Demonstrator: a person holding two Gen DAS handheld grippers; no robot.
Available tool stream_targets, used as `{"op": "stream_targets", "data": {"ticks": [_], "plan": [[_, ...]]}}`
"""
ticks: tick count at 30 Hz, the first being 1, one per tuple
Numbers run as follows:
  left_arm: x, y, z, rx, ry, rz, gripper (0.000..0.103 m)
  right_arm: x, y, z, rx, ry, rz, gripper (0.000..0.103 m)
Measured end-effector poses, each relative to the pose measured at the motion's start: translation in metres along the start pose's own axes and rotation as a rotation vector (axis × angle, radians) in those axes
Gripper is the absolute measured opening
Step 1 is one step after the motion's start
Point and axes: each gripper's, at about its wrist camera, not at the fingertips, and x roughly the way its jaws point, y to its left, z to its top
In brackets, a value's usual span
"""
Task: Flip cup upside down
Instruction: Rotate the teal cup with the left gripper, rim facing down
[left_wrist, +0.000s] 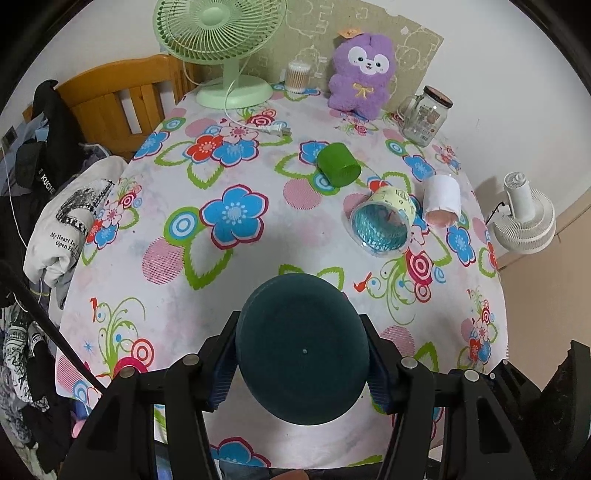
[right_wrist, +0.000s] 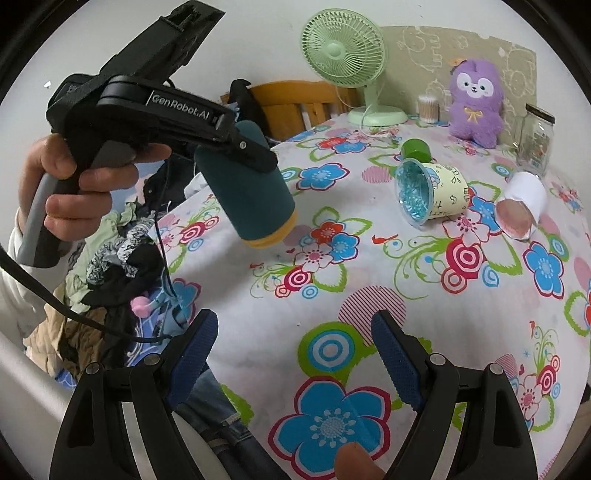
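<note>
My left gripper (left_wrist: 301, 356) is shut on a dark teal cup (left_wrist: 303, 350), and its flat base faces the camera. In the right wrist view the same cup (right_wrist: 247, 188) hangs tilted above the table's left side, its yellow-orange rim pointing down and to the right, clear of the cloth. The left gripper (right_wrist: 255, 155) shows there too, held by a hand. My right gripper (right_wrist: 293, 350) is open and empty, low over the near part of the floral tablecloth (right_wrist: 369, 266).
Three cups lie on their sides further back: a green one (left_wrist: 338, 164), a pale patterned one with blue inside (left_wrist: 384, 221) and a white one (left_wrist: 441, 199). A green fan (left_wrist: 221, 48), a purple plush (left_wrist: 360, 74) and a glass jar (left_wrist: 424, 112) line the back. Clothes (left_wrist: 70, 221) pile at left.
</note>
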Motion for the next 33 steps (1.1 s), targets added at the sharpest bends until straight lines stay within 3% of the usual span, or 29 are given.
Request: {"op": "stream_targets", "data": {"ticks": [21, 33], "plan": [[0.035, 0.005, -0.014, -0.003, 0.088, 0.014, 0.061, 0.009, -0.012, -0.001, 0.038, 0.032, -0.036, 0.087], [0.039, 0.001, -0.014, 0.012, 0.079, 0.012, 0.062, 0.012, -0.015, 0.001, 0.046, 0.037, -0.03, 0.087]]}}
